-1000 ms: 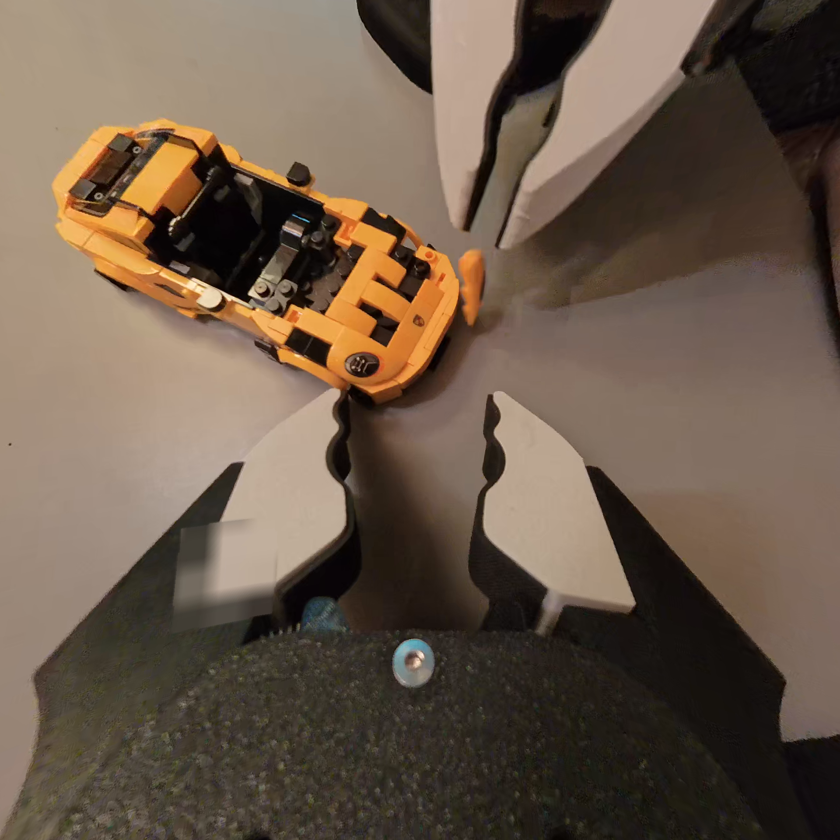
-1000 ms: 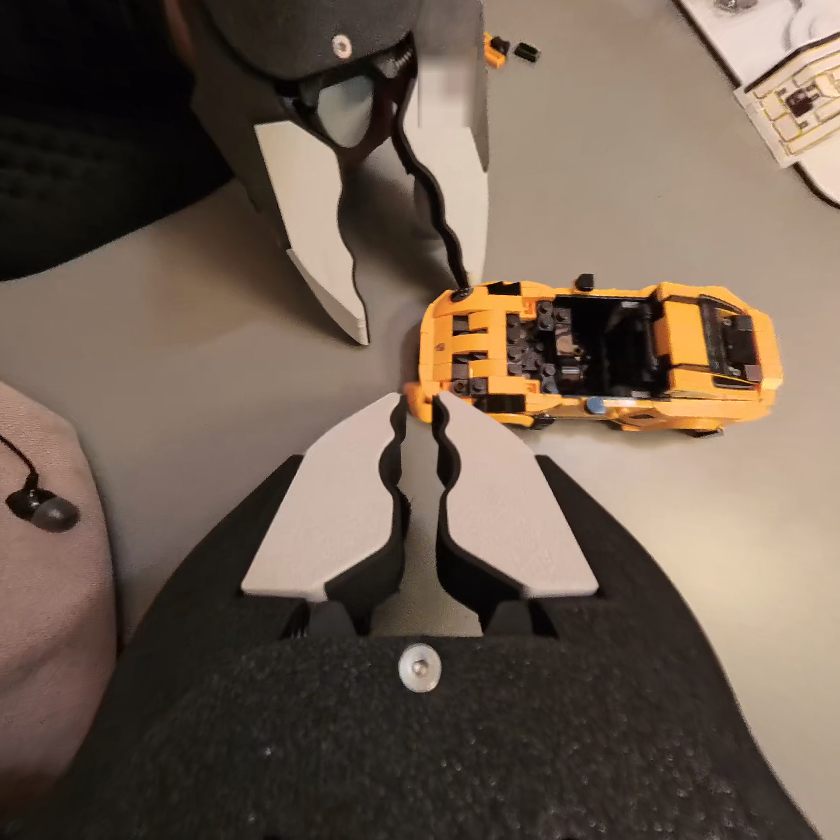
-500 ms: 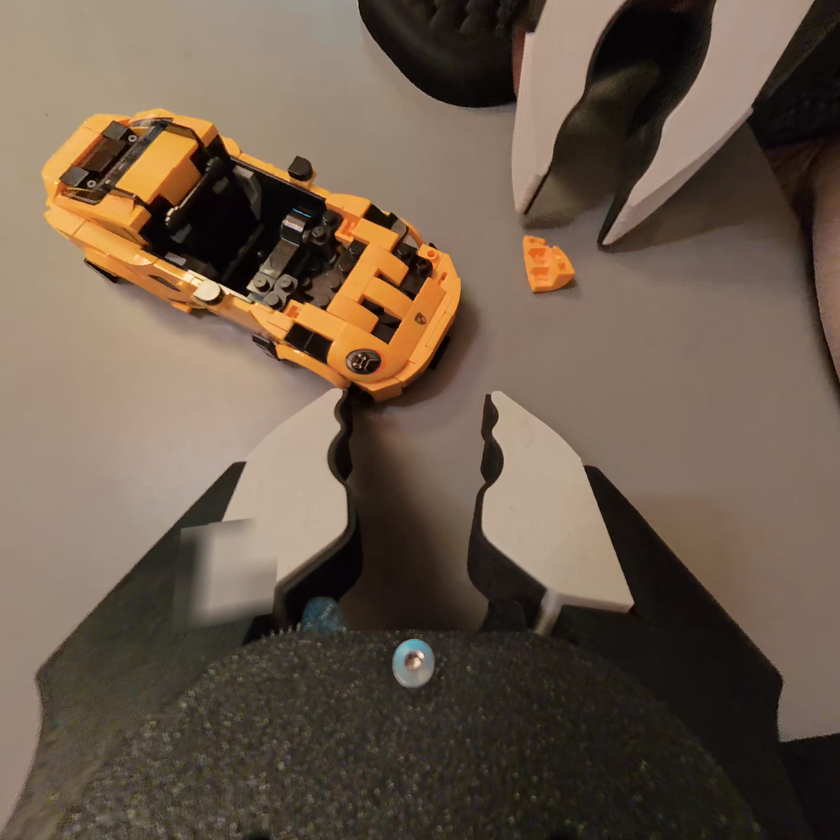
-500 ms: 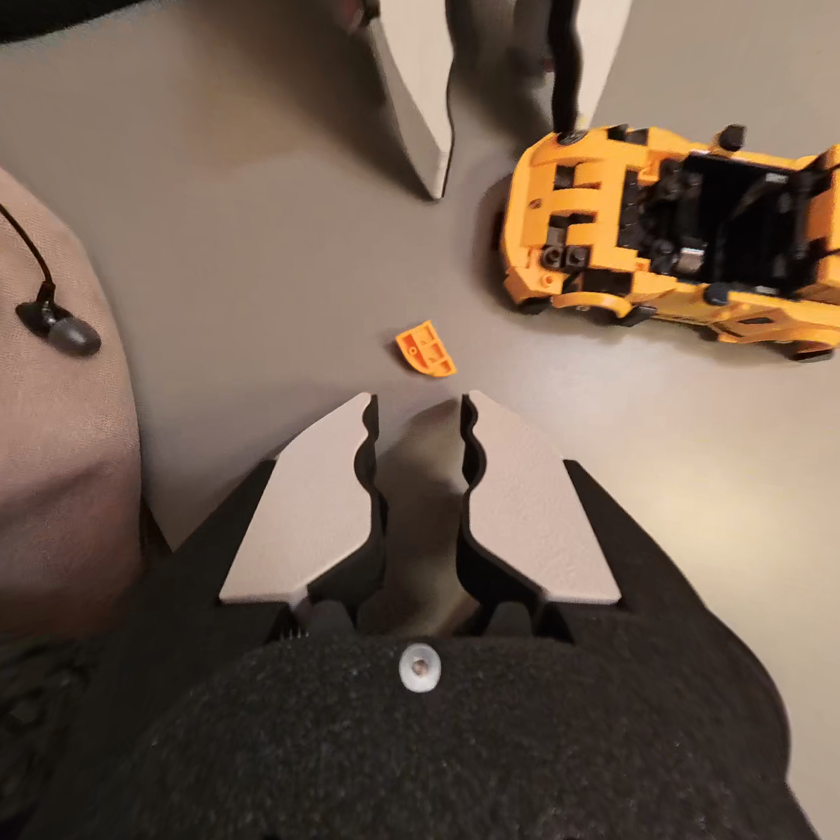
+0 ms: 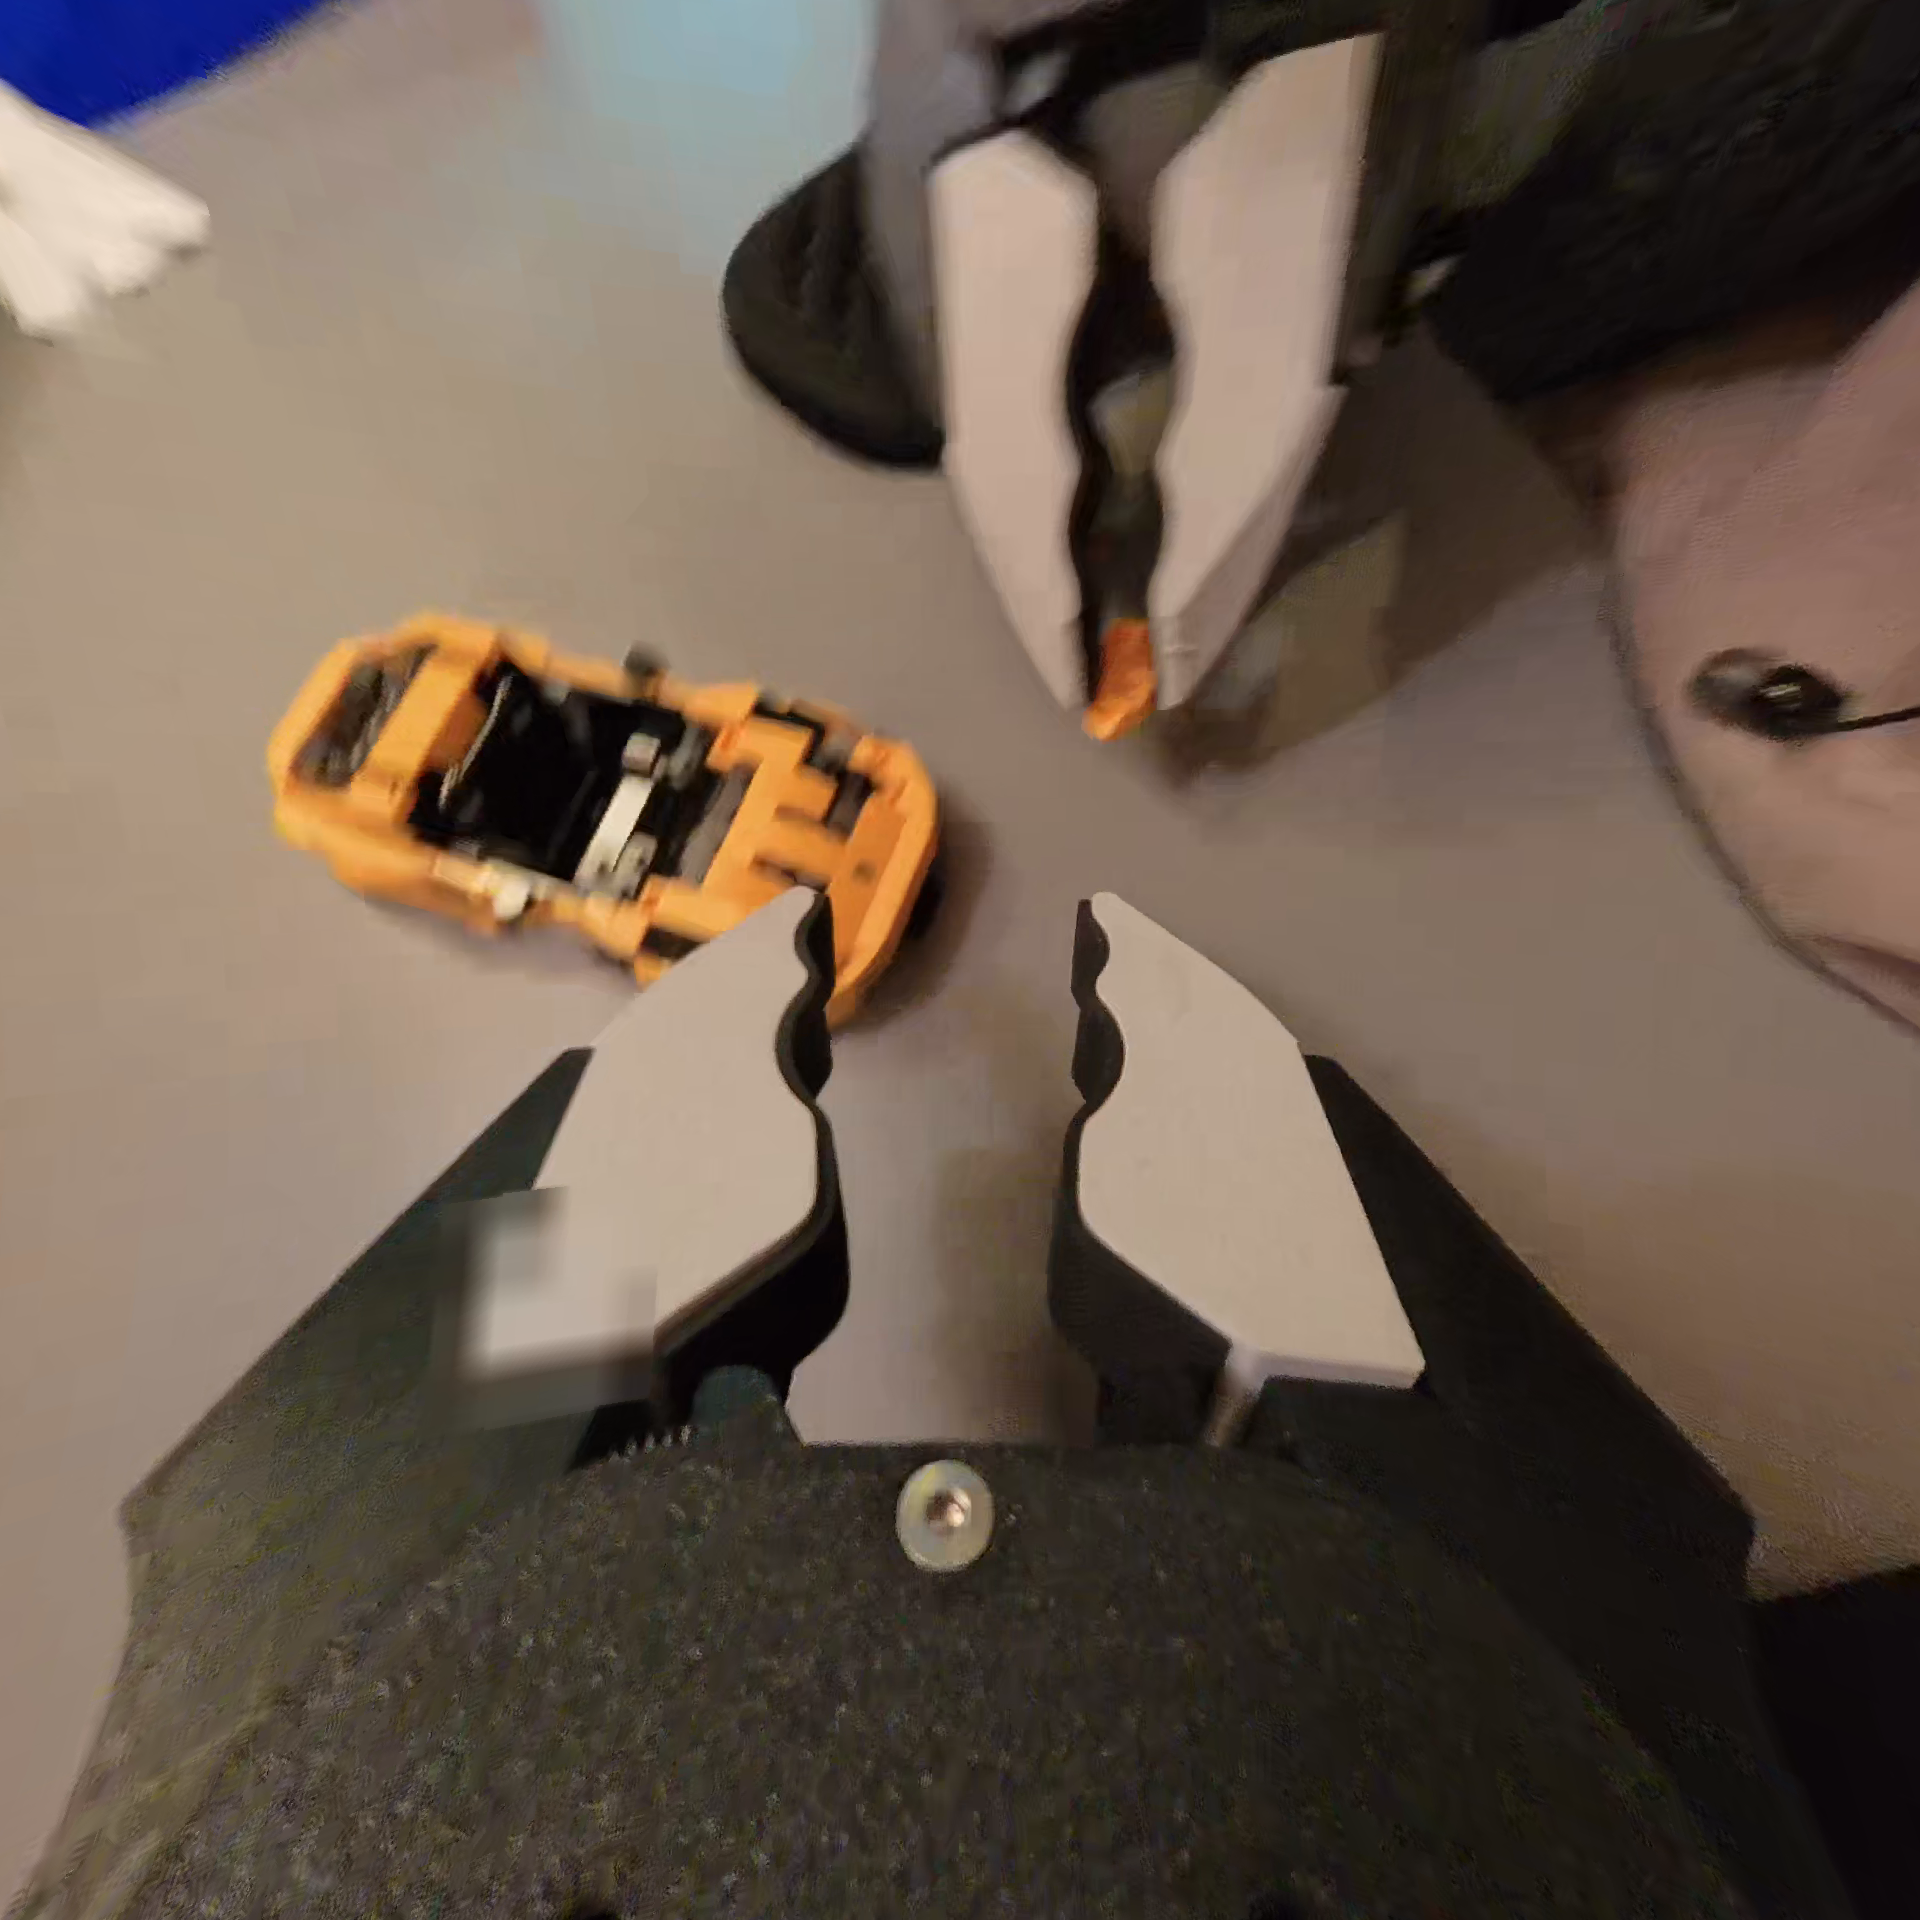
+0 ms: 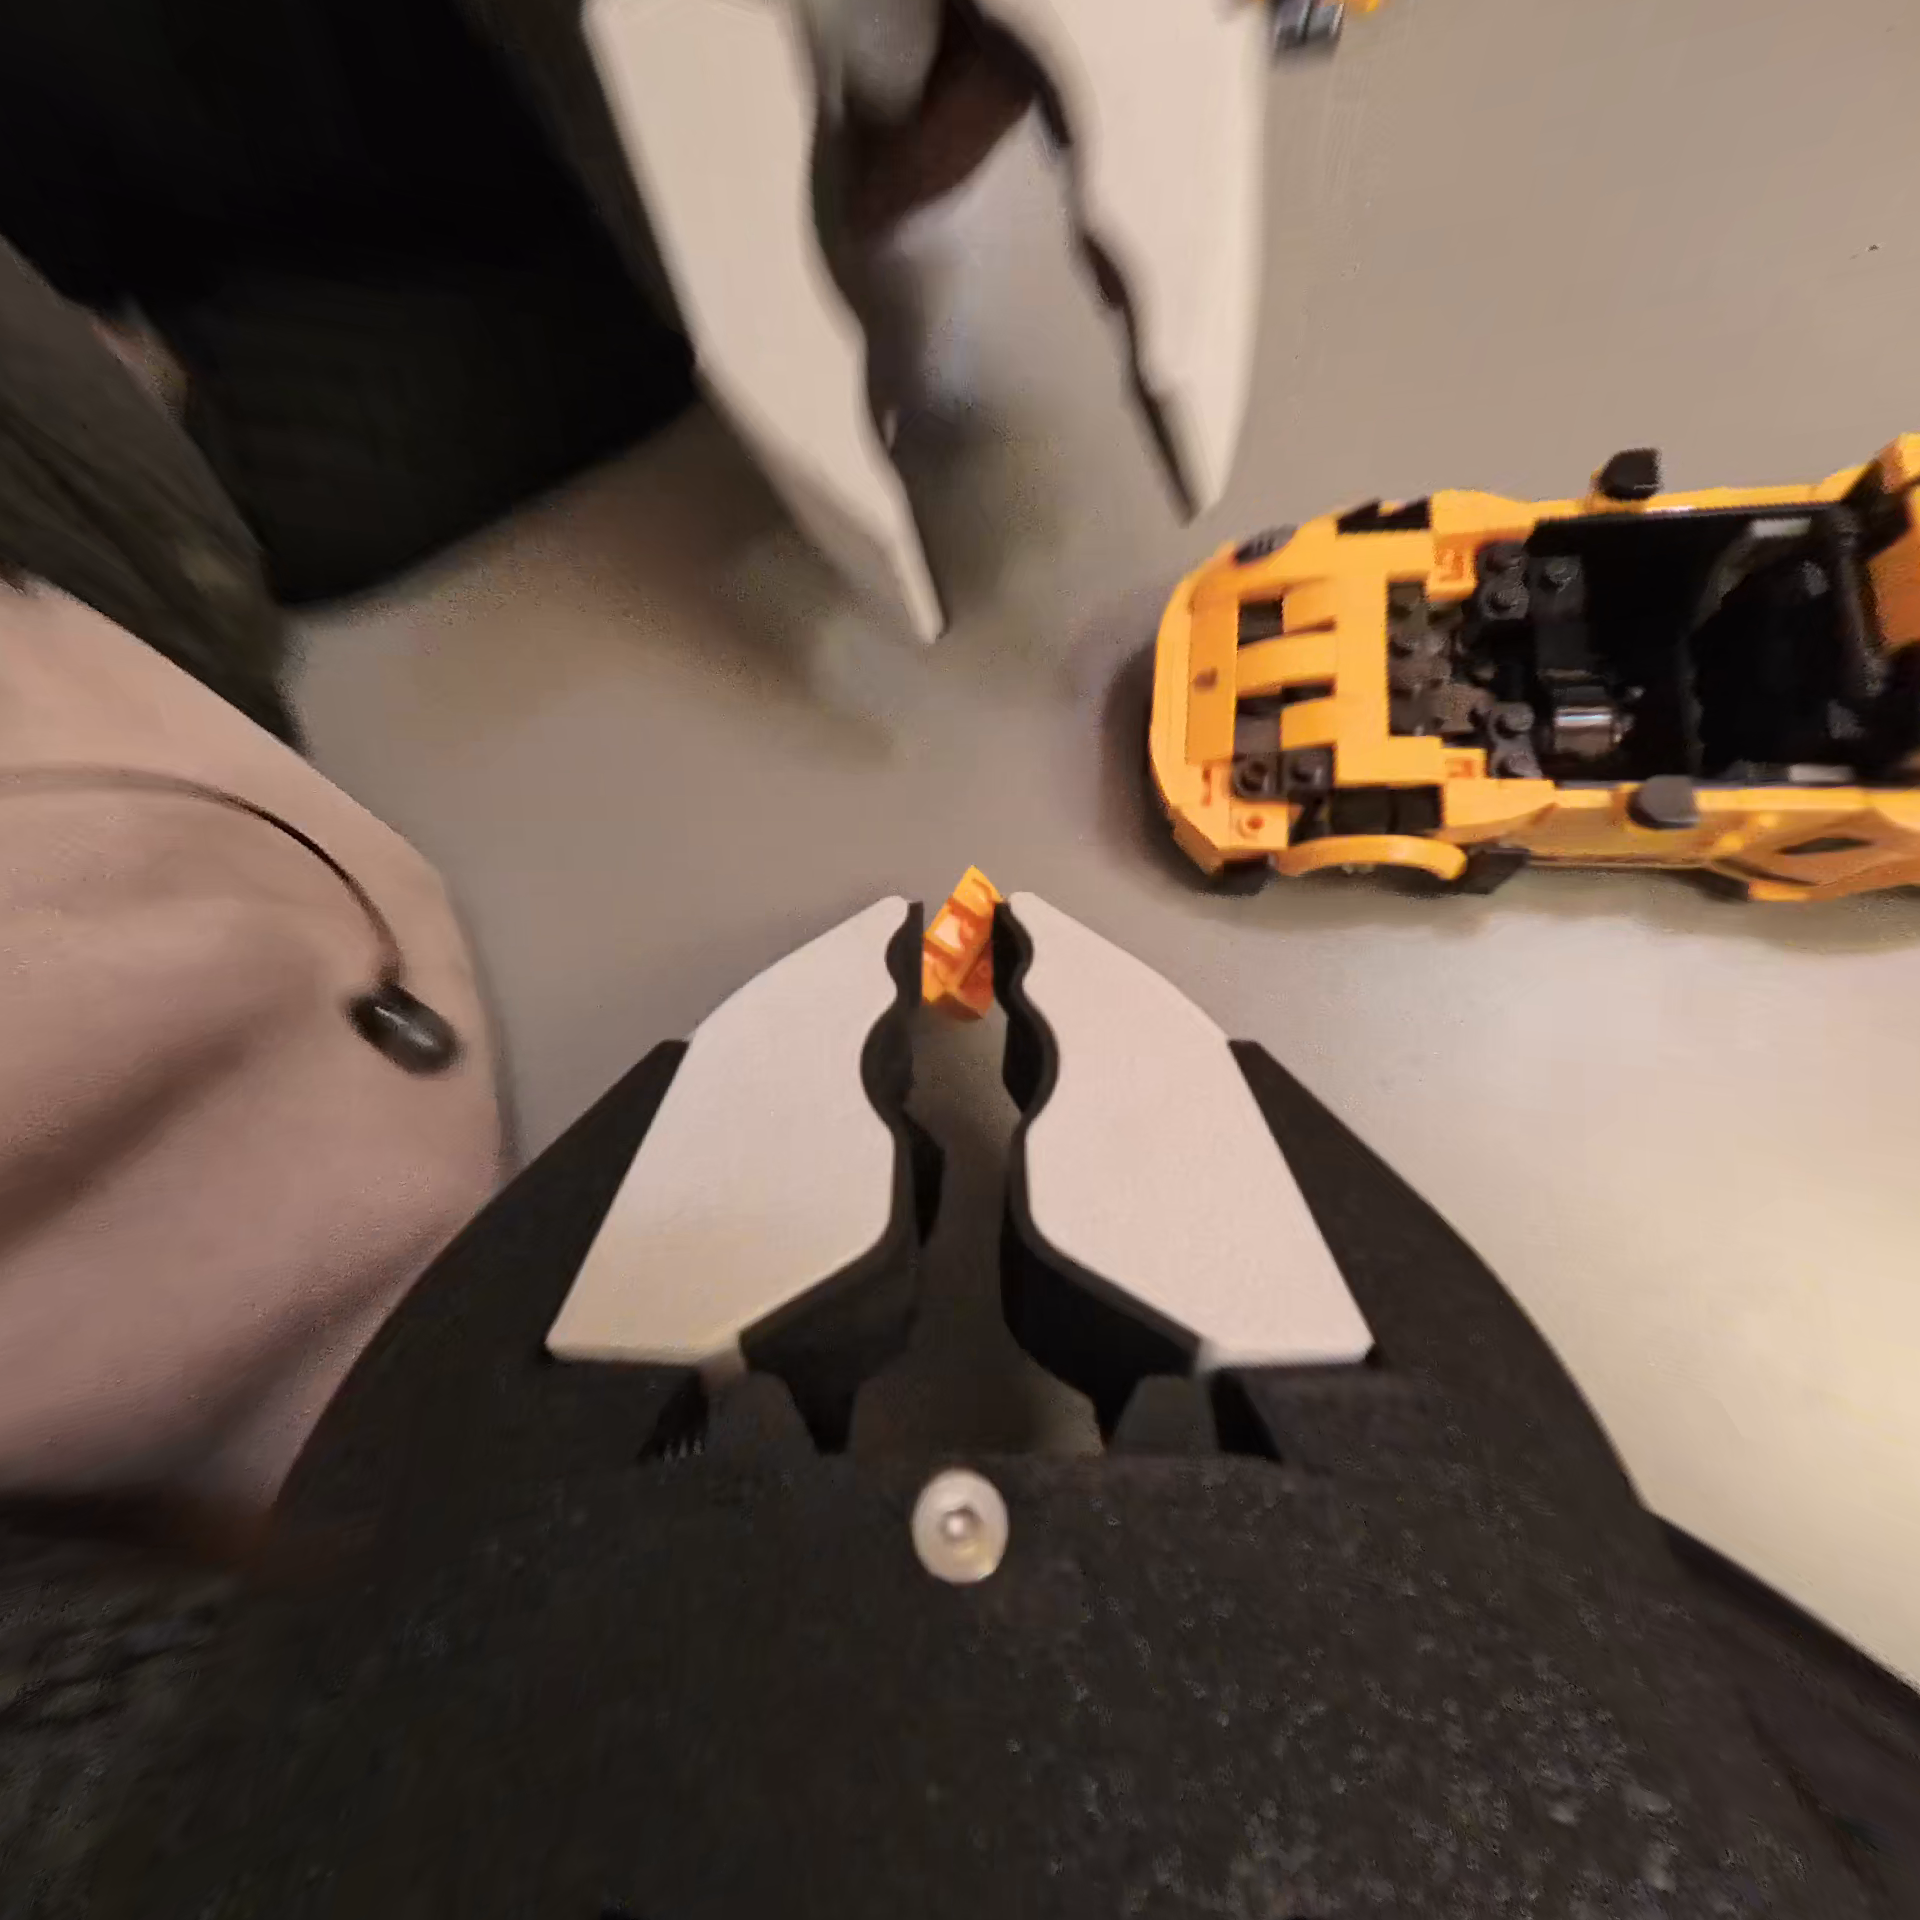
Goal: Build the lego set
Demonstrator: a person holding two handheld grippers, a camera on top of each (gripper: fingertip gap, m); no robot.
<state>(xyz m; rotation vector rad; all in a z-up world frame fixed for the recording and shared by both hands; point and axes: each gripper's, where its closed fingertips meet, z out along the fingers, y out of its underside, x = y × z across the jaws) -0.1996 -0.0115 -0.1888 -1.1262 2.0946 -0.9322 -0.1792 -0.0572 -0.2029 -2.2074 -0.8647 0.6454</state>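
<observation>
I work over a smooth grey table [image 6: 1558,1195], lit warm from one side. At its far edge in my left view lie something white [image 5: 73,249] and a patch of blue [image 5: 125,42], both too blurred to tell. A pinkish cloth [image 6: 156,1039] with a black earbud [image 6: 405,1029] on a thin cord lies by the table's near edge, beside my right tongs.

My right tongs [image 6: 958,914] are nearly closed, pinching a small orange brick [image 6: 961,951] between their tips; the brick stands on edge, and I cannot tell whether it is lifted or touching the table. In my left view the same brick [image 5: 1120,675] pokes out below those tips [image 5: 1117,686].

My left tongs [image 5: 951,914] stand apart with nothing between them. The orange and black car [image 5: 603,800] sits on the table just beyond their left finger [image 5: 707,1091], whose tip covers the car's nose. From the right view the car [image 6: 1538,707], its top open, lies to the right of the held brick and apart from it, with my left tongs [image 6: 1060,561] above its nose.
</observation>
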